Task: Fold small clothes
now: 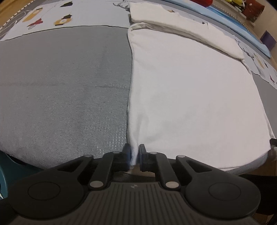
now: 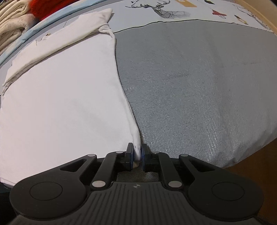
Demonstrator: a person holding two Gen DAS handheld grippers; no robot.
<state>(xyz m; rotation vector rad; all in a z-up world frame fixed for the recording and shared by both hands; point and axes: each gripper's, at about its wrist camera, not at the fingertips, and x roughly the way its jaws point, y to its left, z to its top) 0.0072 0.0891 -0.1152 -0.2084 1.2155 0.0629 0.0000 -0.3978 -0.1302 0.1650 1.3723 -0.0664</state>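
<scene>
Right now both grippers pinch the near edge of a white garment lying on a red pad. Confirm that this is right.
Wrong in one respect: the pad is grey, not red, as the left wrist view shows. The rest stands: the left gripper and the right gripper each pinch the near edge of the white garment.

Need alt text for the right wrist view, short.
The right gripper pinches the near corner of a white garment lying flat on a grey padded board. The garment's far end is folded over, and a deer-print cloth lies beyond the board.
</scene>
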